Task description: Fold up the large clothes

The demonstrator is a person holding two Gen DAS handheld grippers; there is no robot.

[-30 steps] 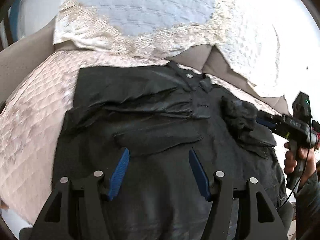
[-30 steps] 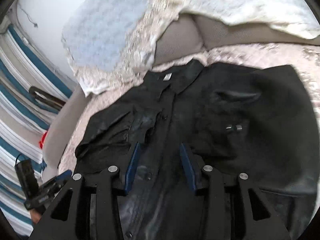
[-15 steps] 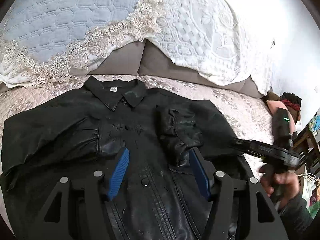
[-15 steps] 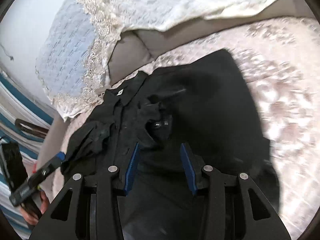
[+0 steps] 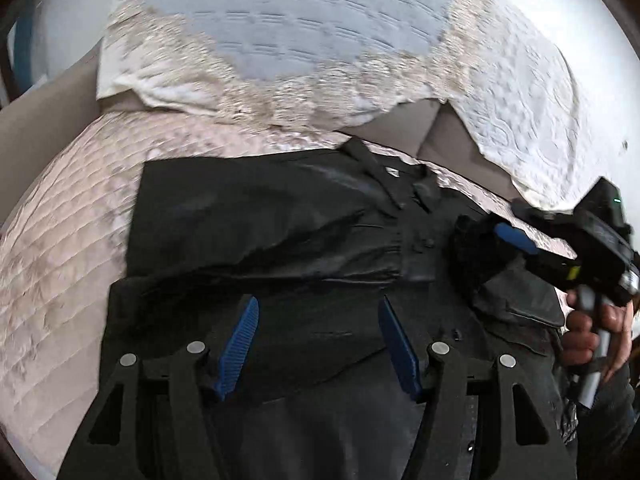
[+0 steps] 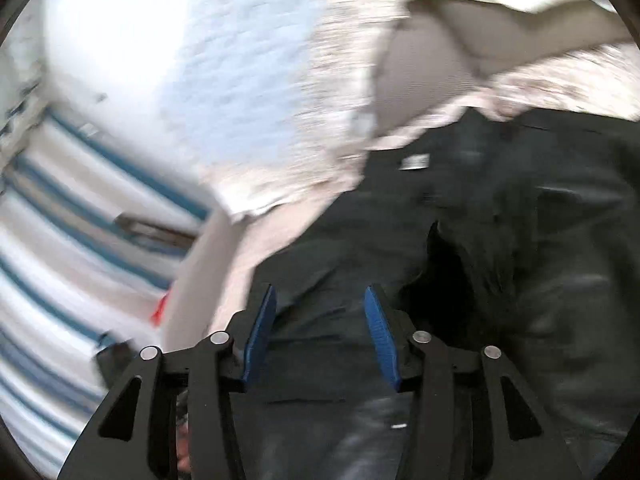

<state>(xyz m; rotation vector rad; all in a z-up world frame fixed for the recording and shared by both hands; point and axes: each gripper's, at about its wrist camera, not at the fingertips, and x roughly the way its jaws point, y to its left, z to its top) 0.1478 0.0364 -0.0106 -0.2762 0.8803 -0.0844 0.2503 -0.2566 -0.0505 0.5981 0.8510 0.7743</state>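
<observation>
A black leather jacket [image 5: 280, 240] lies spread on the quilted pink cover [image 5: 60, 264], collar towards the cushions. My left gripper [image 5: 318, 304] hovers open over its lower front, with nothing between the blue pads. A bunched black sleeve [image 5: 476, 252] rests on the jacket's right side. My right gripper [image 5: 500, 236], carried by a hand [image 5: 588, 332], has its blue fingertip at that bunch. In the blurred right wrist view the right gripper [image 6: 320, 296] has its jaws opening; the jacket [image 6: 520, 240] lies beneath, and the pads press on nothing.
A blue lace-edged cover [image 5: 300, 32] and a white textured cover [image 5: 520, 112] drape over grey back cushions [image 5: 424, 128] behind the jacket. A blue-and-white striped surface [image 6: 60, 240] and something red [image 6: 160, 308] lie to the left in the right wrist view.
Both views swung sideways and back within the second and are now blurred. The right gripper's pads stand slightly wider apart. The jacket lies as before.
</observation>
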